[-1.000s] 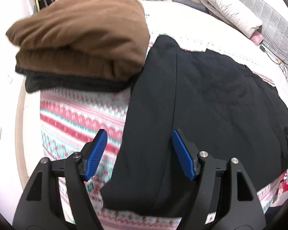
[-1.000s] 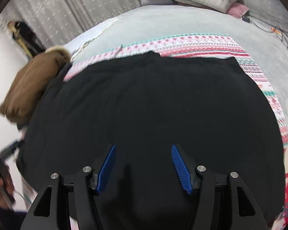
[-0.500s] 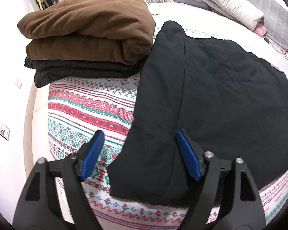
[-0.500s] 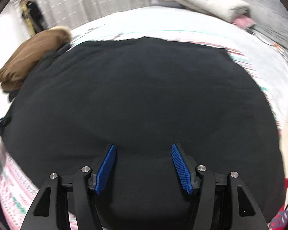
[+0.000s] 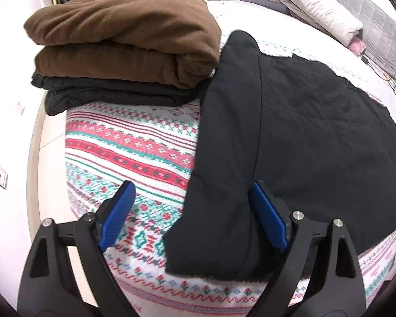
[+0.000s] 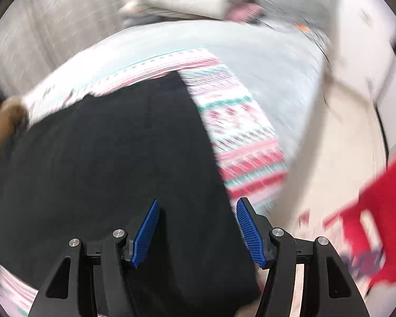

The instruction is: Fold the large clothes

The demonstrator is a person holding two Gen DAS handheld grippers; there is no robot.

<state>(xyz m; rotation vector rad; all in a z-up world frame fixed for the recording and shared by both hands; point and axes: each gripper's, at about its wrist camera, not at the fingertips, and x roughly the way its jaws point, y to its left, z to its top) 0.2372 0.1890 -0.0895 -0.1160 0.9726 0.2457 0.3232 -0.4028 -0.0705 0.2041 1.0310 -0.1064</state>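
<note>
A large black garment [image 5: 290, 142] lies spread on a patterned red, green and white blanket [image 5: 129, 148] on the bed. Its left sleeve is folded inward along the left side. My left gripper [image 5: 191, 198] is open and empty above the garment's near left corner. In the blurred right wrist view the same black garment [image 6: 105, 171] fills the left half. My right gripper [image 6: 196, 211] is open and empty over the garment's right edge.
A folded brown garment [image 5: 124, 34] lies on folded black clothes [image 5: 108, 92] at the bed's far left. Pillows [image 5: 311, 8] lie at the head. A red item [image 6: 377, 211] and pale floor [image 6: 330, 158] lie right of the bed.
The left gripper has drawn back slightly toward the bed's left front corner. The right gripper has swung fast to the right, from the garment's middle to its right edge.
</note>
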